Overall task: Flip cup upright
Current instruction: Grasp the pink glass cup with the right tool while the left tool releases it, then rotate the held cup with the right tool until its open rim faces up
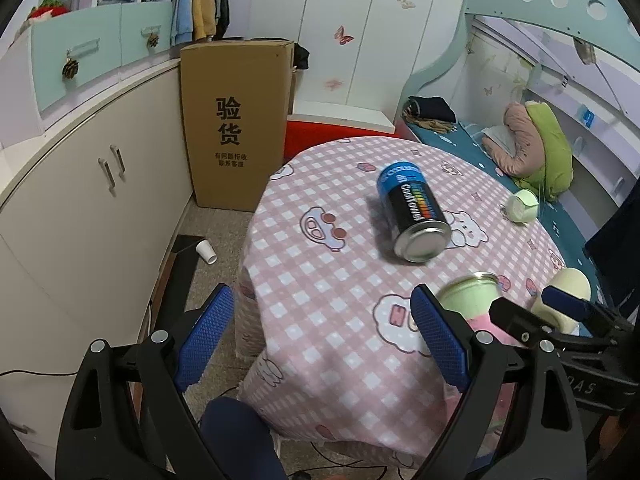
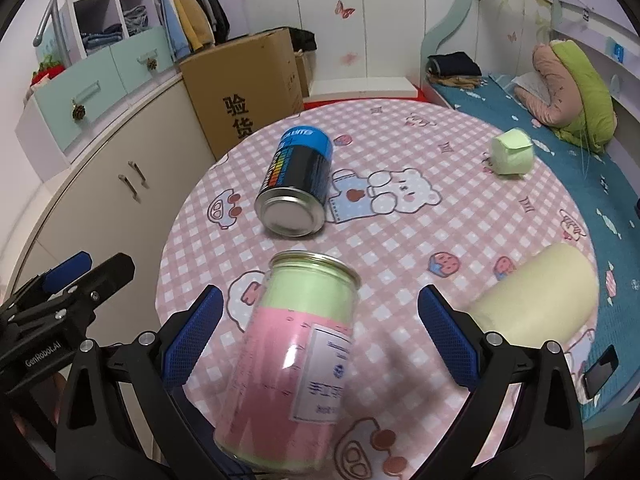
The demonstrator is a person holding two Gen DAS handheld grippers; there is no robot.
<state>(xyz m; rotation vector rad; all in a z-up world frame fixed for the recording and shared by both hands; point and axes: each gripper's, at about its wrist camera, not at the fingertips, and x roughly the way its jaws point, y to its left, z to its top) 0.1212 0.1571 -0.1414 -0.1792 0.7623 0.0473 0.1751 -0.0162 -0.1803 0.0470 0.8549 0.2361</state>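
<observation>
A pink and green cup-like can [image 2: 296,348] lies on its side on the round table, metal rim pointing away. My right gripper [image 2: 320,312] is open, its blue pads [image 2: 192,336] on either side of the can without touching it. The can's green end also shows in the left wrist view [image 1: 472,294], to the right of my left gripper [image 1: 324,320]. The left gripper is open and empty over the table's near left edge. A blue and black can [image 2: 298,184] lies on its side further back, also in the left wrist view [image 1: 414,216].
The table wears a pink checked cloth [image 2: 420,248]. A cream roll [image 2: 536,304] lies at the right, a small green cup-shaped thing [image 2: 512,154] at the far right. A cardboard box [image 1: 236,120] and cabinets [image 1: 88,184] stand left; a bed [image 2: 560,128] lies right.
</observation>
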